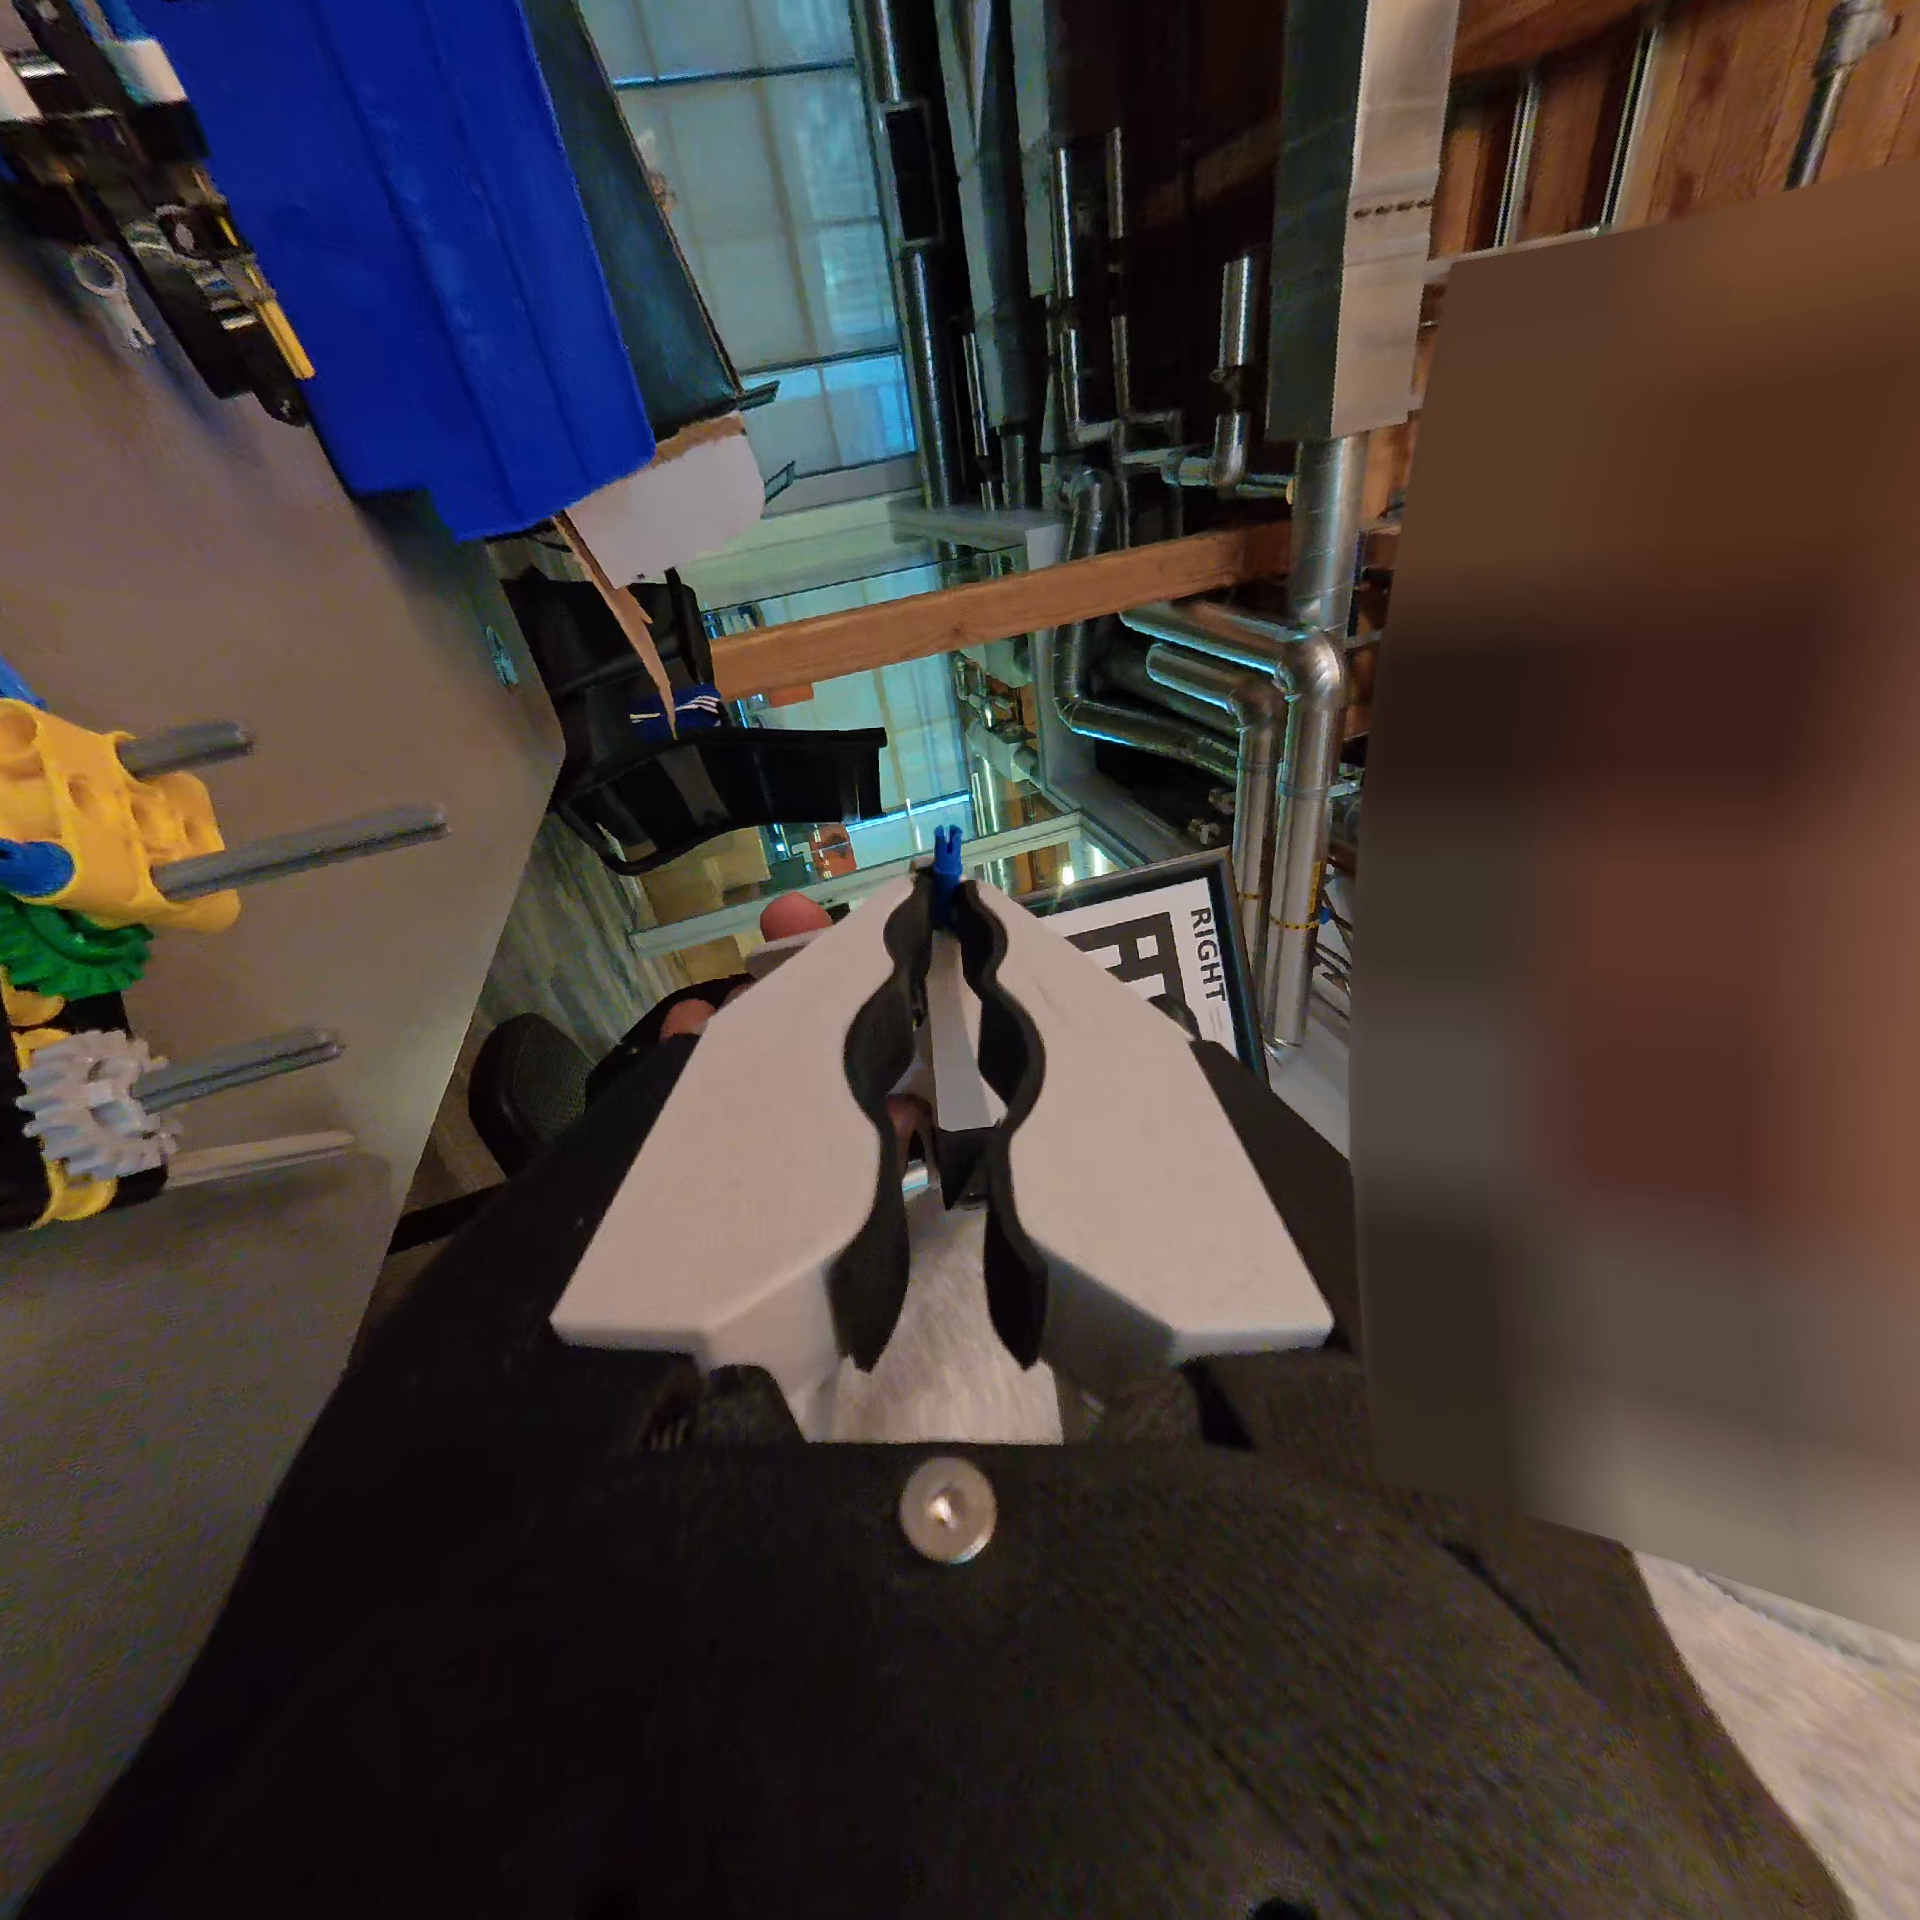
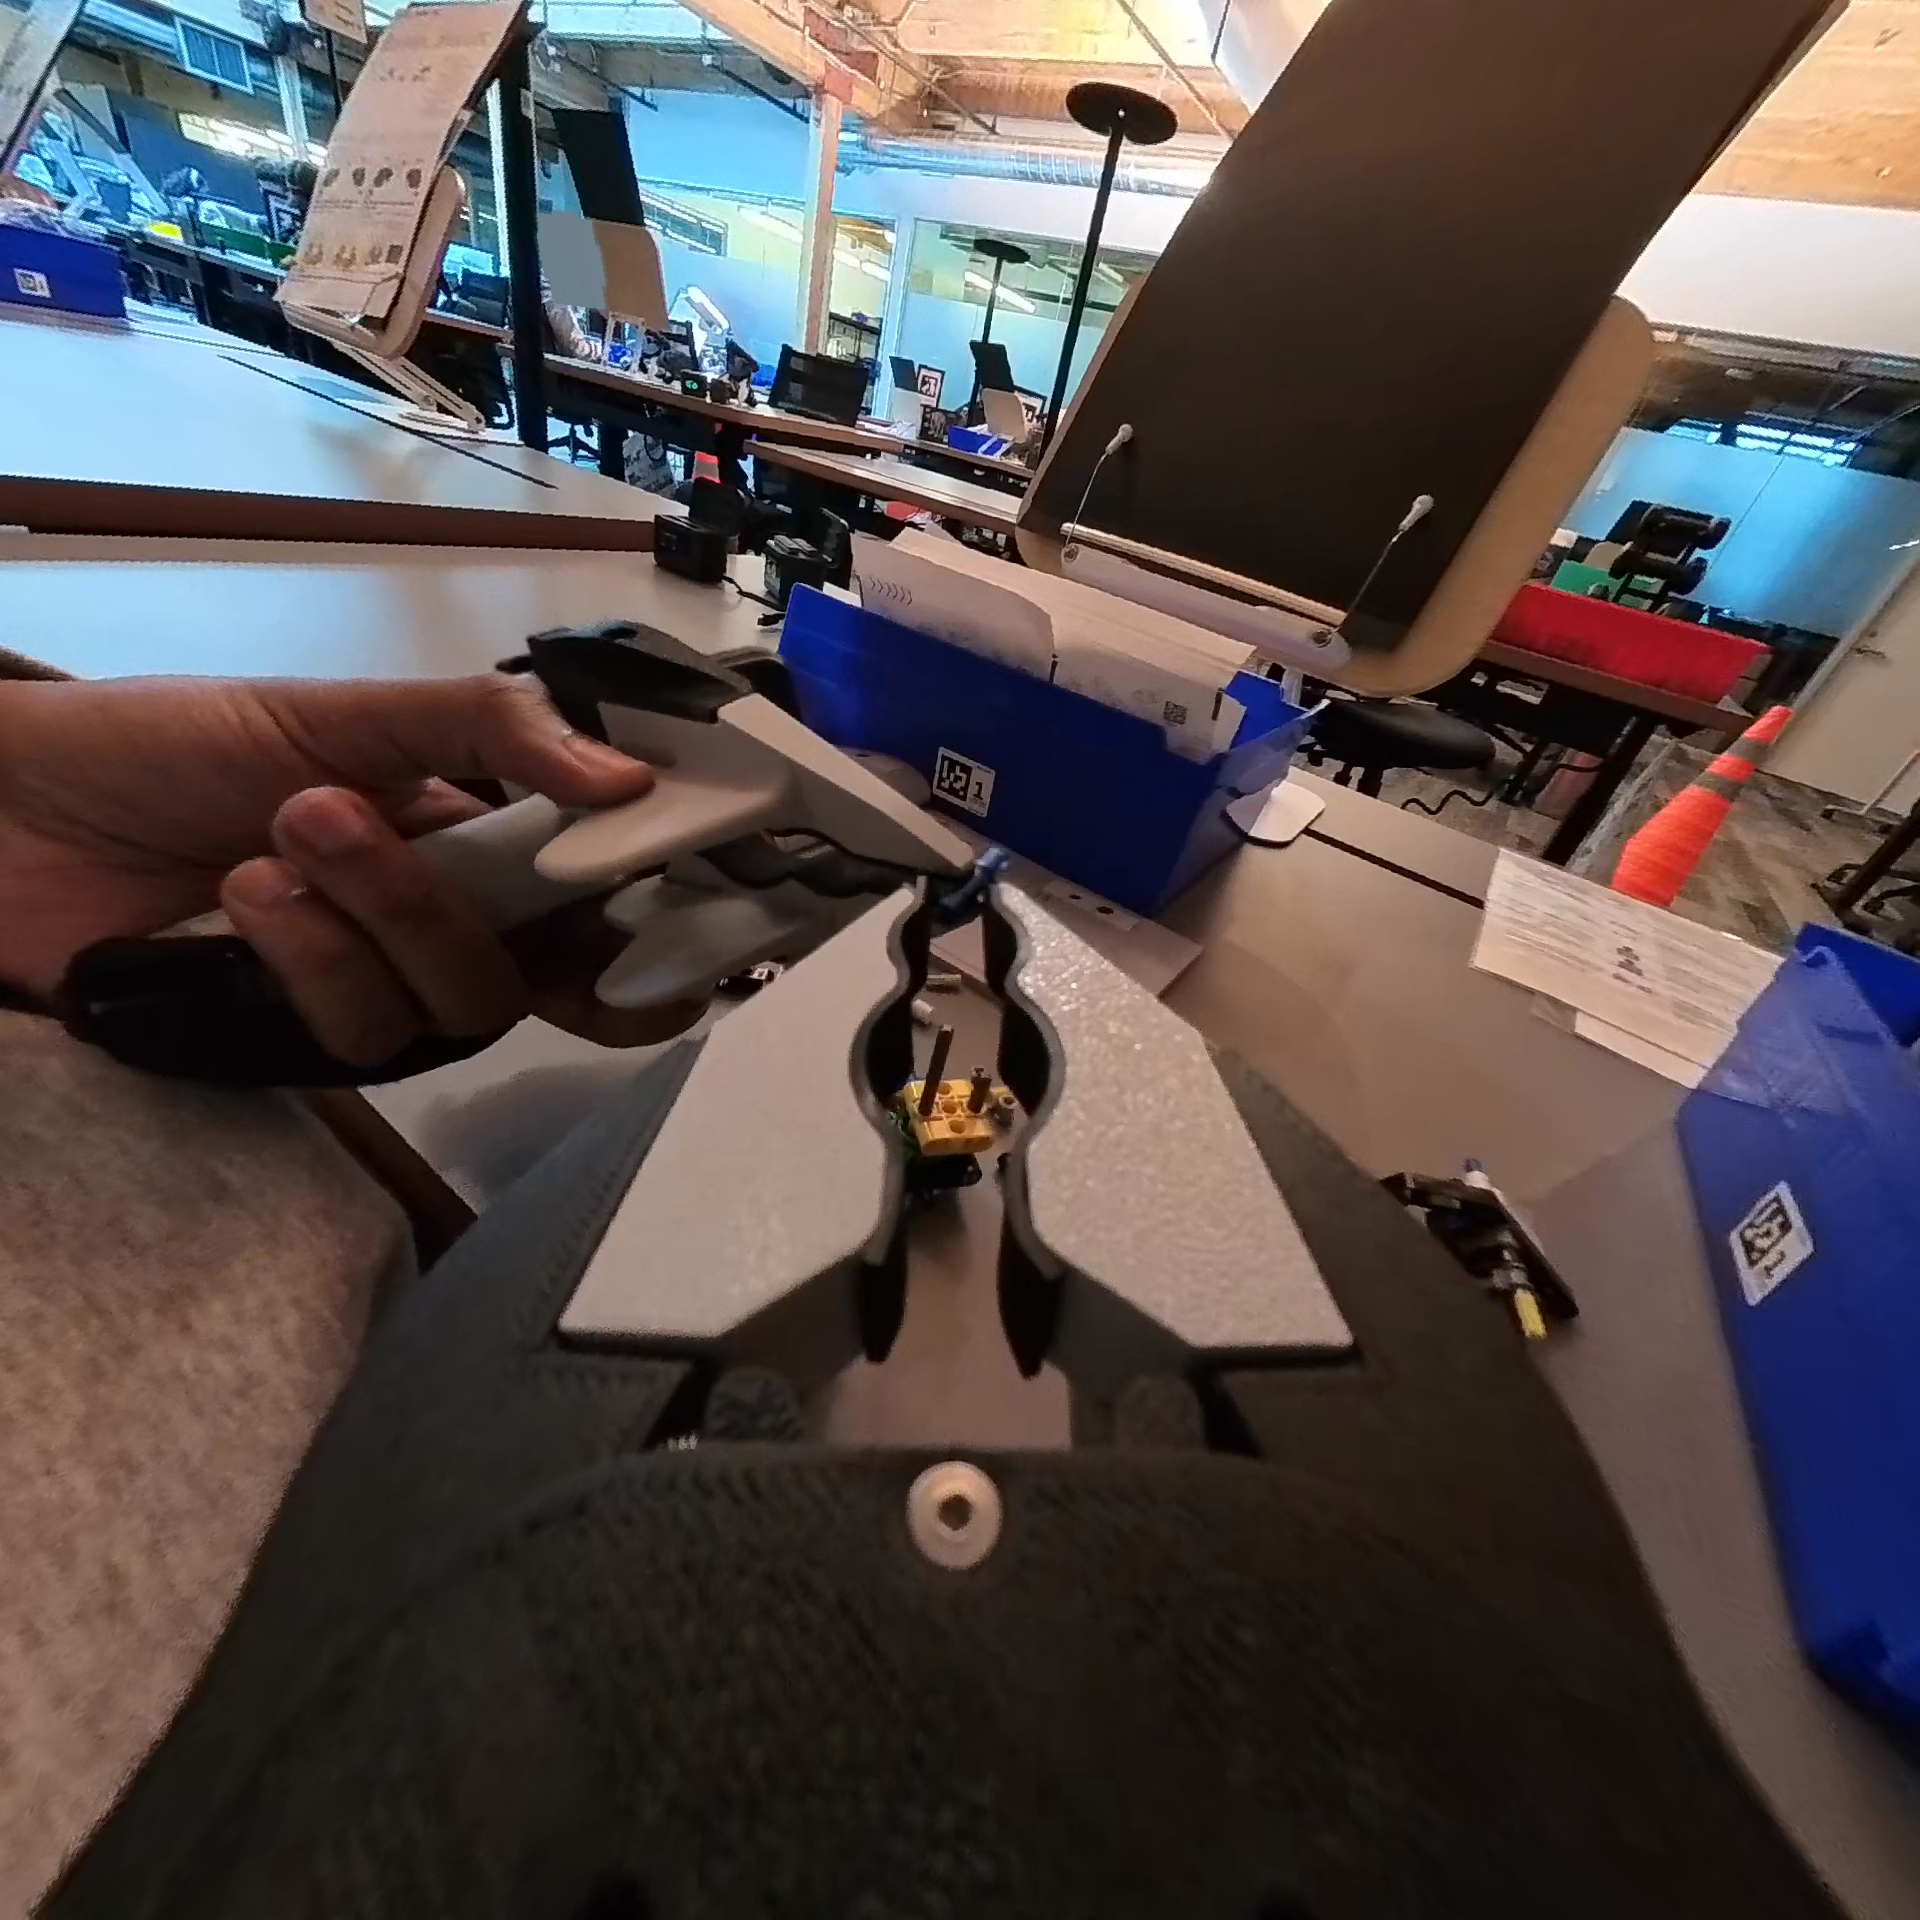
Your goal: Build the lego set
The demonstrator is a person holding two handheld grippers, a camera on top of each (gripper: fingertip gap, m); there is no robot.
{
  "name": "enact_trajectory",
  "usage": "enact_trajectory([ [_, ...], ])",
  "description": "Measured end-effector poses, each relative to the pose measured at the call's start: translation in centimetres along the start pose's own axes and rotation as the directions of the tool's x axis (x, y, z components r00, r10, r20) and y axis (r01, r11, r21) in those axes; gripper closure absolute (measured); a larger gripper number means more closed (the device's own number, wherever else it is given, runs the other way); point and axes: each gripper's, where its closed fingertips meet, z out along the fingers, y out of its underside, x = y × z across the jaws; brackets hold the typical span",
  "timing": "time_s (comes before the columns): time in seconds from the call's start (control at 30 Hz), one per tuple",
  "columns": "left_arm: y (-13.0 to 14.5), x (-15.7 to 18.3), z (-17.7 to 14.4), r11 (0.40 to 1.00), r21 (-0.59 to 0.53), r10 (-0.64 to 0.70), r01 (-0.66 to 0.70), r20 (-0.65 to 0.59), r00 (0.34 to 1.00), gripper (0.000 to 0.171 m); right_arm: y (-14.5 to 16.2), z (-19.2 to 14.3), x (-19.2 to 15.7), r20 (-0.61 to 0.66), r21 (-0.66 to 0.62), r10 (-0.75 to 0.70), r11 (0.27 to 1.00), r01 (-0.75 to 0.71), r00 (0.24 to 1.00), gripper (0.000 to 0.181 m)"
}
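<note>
My left gripper (image 1: 943, 883) is shut on a small blue pin (image 1: 947, 854), which sticks out past its tips. In the right wrist view a hand (image 2: 312, 821) holds this left gripper (image 2: 961, 864) in from the left. It puts the blue pin (image 2: 977, 881) between the tips of my right gripper (image 2: 954, 896). The right jaws stand a narrow gap apart around the pin. The lego build (image 2: 948, 1114), a yellow beam with upright dark axles, stands on the table below and shows through the right jaws. It also shows in the left wrist view (image 1: 99, 831), with green and grey gears.
A blue bin (image 2: 1049, 748) with papers stands just beyond the grippers. Another blue bin (image 2: 1808, 1226) is at the right, with a paper sheet (image 2: 1621, 956) and a black part (image 2: 1481, 1236) beside it. A tilted dark board (image 2: 1351, 343) overhangs the table (image 2: 1330, 935). Both grippers' tips are close together, under 4 cm apart.
</note>
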Motion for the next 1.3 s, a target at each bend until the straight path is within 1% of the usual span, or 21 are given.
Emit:
enact_trajectory([
  [0.03, 0.0, 0.0, -0.1, 1.000, -0.004, -0.004, 0.004, -0.005, 1.000, 0.168, 0.1, 0.0, 0.0, 0.002, -0.005, -0.003, 1.000, 0.003, 1.000, 0.174],
  [0.1, -0.1, 0.0, -0.3, 1.000, -0.012, -0.005, 0.005, -0.014, 1.000, 0.162, 0.3, 0.2, -0.1, 0.005, -0.018, -0.007, 1.000, 0.007, 1.000, 0.175],
  [0.17, -0.5, -0.3, -0.7, 1.000, -0.001, 0.006, -0.006, 0.008, 1.000, 0.158, 0.4, 0.2, -0.2, 0.012, -0.016, -0.006, 1.000, 0.006, 1.000, 0.179],
  [0.2, -0.8, -0.4, -0.9, 1.000, 0.013, 0.015, -0.015, 0.016, 1.000, 0.160, 0.3, 0.2, -0.2, 0.020, -0.006, 0.002, 1.000, -0.001, 1.000, 0.179],
  [0.23, -0.8, -0.1, -1.1, 1.000, 0.002, 0.027, -0.027, -0.003, 1.000, 0.169, 0.3, 0.2, -0.3, 0.030, -0.003, 0.011, 1.000, -0.010, 0.999, 0.179],
  [0.4, -0.9, -0.4, -1.5, 0.996, -0.020, 0.089, -0.088, 0.054, 0.995, 0.169, 0.6, 0.5, -0.6, 0.059, -0.010, 0.034, 0.999, -0.034, 0.998, 0.178],
  [0.63, -0.7, -0.8, -1.9, 0.997, -0.032, 0.071, -0.069, 0.057, 0.996, 0.170, 0.7, 0.5, -1.0, 0.138, 0.016, 0.124, 0.992, -0.128, 0.983, 0.178],
  [0.7, -0.7, -1.1, -2.1, 0.997, -0.032, 0.068, -0.066, 0.068, 0.995, 0.171, 0.9, 0.6, -1.1, 0.150, 0.001, 0.135, 0.991, -0.136, 0.979, 0.179],
  [0.87, -0.8, -2.1, -2.4, 0.995, -0.035, 0.094, -0.090, 0.132, 0.987, 0.170, 2.0, 0.8, -1.1, 0.169, -0.061, 0.165, 0.986, -0.157, 0.972, 0.179],
  [0.9, -1.1, -2.5, -2.6, 0.993, -0.030, 0.119, -0.116, 0.166, 0.979, 0.168, 2.3, 0.9, -1.0, 0.169, -0.076, 0.175, 0.984, -0.164, 0.970, 0.179],
  [0.93, -1.4, -2.9, -2.8, 0.987, -0.024, 0.160, -0.159, 0.209, 0.965, 0.160, 2.6, 0.9, -0.7, 0.160, -0.089, 0.184, 0.981, -0.171, 0.970, 0.179],
  [0.97, -1.8, -3.3, -3.2, 0.976, -0.029, 0.215, -0.215, 0.263, 0.941, 0.151, 3.1, 1.0, -0.3, 0.148, -0.108, 0.193, 0.978, -0.178, 0.970, 0.179],
  [1.0, -2.2, -3.9, -3.7, 0.958, -0.048, 0.284, -0.284, 0.328, 0.901, 0.144, 3.9, 1.1, 0.0, 0.138, -0.145, 0.204, 0.972, -0.184, 0.969, 0.179],
  [1.03, -2.7, -4.6, -4.2, 0.929, -0.080, 0.361, -0.361, 0.407, 0.839, 0.136, 4.9, 1.2, 0.2, 0.128, -0.193, 0.215, 0.963, -0.188, 0.968, 0.179],
  [1.07, -3.1, -5.3, -4.8, 0.892, -0.126, 0.438, -0.435, 0.483, 0.758, 0.132, 6.0, 1.3, 0.4, 0.118, -0.245, 0.222, 0.951, -0.188, 0.968, 0.179],
  [1.13, -3.7, -6.4, -5.7, 0.812, -0.225, 0.557, -0.538, 0.575, 0.599, 0.120, 7.9, 1.4, 0.4, 0.118, -0.336, 0.230, 0.925, -0.179, 0.966, 0.179],
  [1.17, -3.8, -6.8, -6.0, 0.783, -0.270, 0.593, -0.561, 0.598, 0.540, 0.116, 8.6, 1.4, 0.3, 0.125, -0.367, 0.225, 0.915, -0.166, 0.966, 0.179],
  [1.2, -3.7, -7.2, -6.0, 0.763, -0.306, 0.617, -0.569, 0.608, 0.500, 0.113, 9.1, 1.5, 0.2, 0.133, -0.392, 0.218, 0.908, -0.150, 0.967, 0.179],
  [1.27, -3.2, -8.0, -6.0, 0.737, -0.375, 0.652, -0.562, 0.612, 0.448, 0.111, 9.9, 1.5, 0.1, 0.142, -0.423, 0.212, 0.896, -0.134, 0.967, 0.178],
  [1.3, -2.8, -8.5, -6.0, 0.725, -0.419, 0.670, -0.546, 0.611, 0.422, 0.116, 10.0, 1.5, 0.0, 0.145, -0.429, 0.219, 0.893, -0.138, 0.965, 0.179],
])
